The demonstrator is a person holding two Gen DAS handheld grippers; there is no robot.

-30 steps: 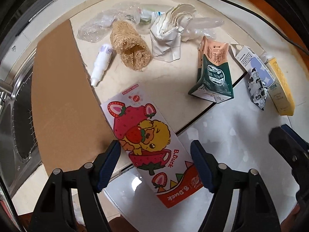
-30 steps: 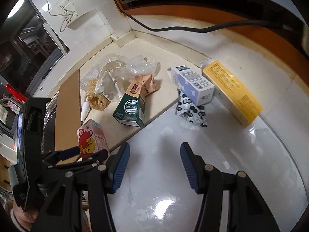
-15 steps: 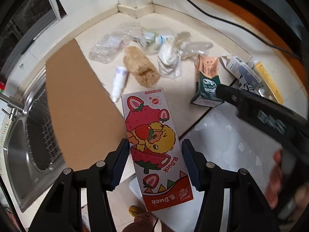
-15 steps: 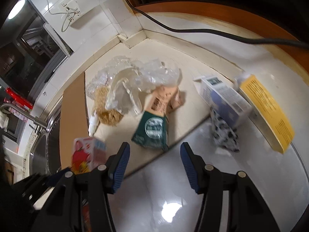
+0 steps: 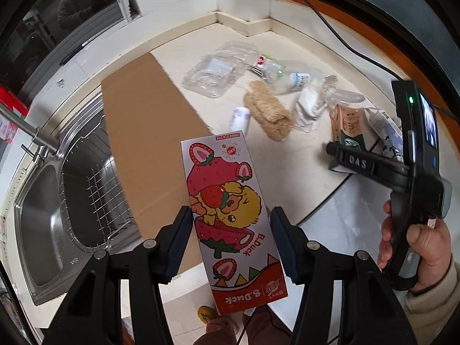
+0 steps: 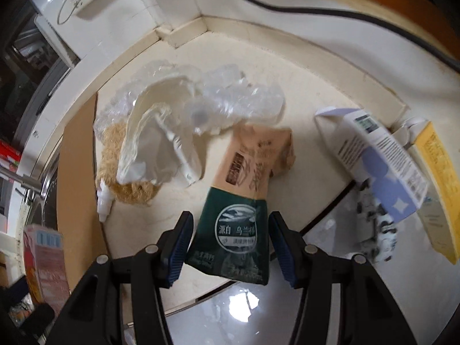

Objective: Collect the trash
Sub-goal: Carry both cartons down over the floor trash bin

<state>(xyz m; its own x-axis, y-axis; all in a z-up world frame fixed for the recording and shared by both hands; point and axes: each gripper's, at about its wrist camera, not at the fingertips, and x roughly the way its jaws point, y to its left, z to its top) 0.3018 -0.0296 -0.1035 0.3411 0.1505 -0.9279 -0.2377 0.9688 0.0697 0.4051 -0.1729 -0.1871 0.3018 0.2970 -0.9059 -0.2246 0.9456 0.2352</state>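
Note:
My left gripper (image 5: 230,241) is shut on a strawberry B.Duck box (image 5: 227,212) and holds it lifted above the counter; the box also shows at the left edge of the right wrist view (image 6: 43,258). My right gripper (image 6: 228,247) is open, its jaws on either side of a green and tan milk carton (image 6: 244,215) that lies on the counter, not touching it. The right gripper body and hand show in the left wrist view (image 5: 408,172).
On the counter lie clear plastic packaging (image 6: 201,100), a white crumpled wrapper (image 6: 155,149), a loofah (image 5: 267,112), a small white bottle (image 5: 238,118), a white-blue box (image 6: 379,166), a yellow box (image 6: 440,187), a patterned mask (image 6: 376,230). Cardboard sheet (image 5: 149,143) and sink (image 5: 57,201) at left.
My left gripper closed on the B.Duck box and lifted it off the counter. My right gripper moved forward until its open jaws came around the green milk carton.

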